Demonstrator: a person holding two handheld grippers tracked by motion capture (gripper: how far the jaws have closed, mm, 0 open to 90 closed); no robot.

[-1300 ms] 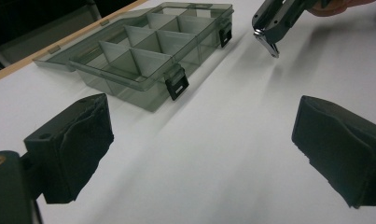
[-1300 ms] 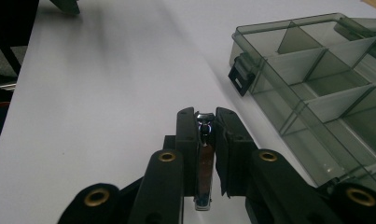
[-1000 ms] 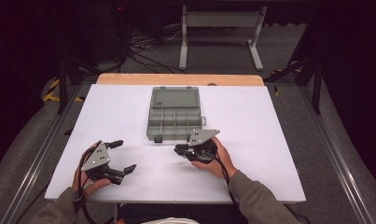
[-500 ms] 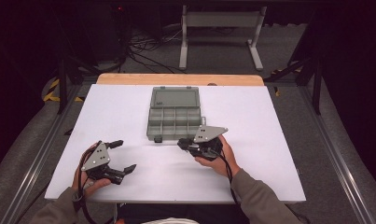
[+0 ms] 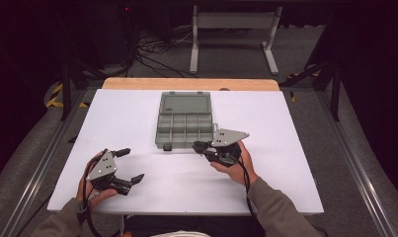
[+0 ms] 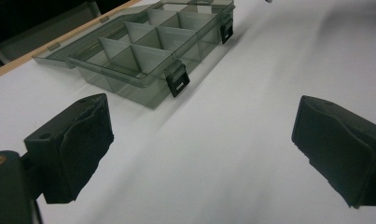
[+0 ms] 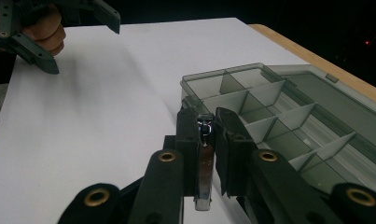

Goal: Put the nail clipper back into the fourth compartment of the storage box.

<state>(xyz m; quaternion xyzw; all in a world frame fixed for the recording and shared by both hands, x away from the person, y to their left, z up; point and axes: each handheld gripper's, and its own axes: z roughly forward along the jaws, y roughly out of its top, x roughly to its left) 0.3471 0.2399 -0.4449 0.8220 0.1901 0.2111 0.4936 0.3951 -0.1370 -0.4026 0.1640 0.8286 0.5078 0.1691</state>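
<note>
**Small metal piece held at the front edge of the open organiser box**

The right tongs (image 7: pixel 206 140) are clenched on a small metal piece (image 7: pixel 204 158), slim and shiny with a brownish middle, held upright between the jaws with its long axis running along them. Just beyond the tips, slightly to the right in the right gripper view, the organiser box (image 5: pixel 184 129) is found: translucent grey, lid folded back flat, its divided compartments apparently empty, two black latches on the near wall. The nearest corner compartment lies directly ahead. The left tongs (image 5: pixel 121 168) are released, jaws wide apart, resting well off on the white desk (image 5: pixel 285 173); the right hand is clearly the nearer.
</note>
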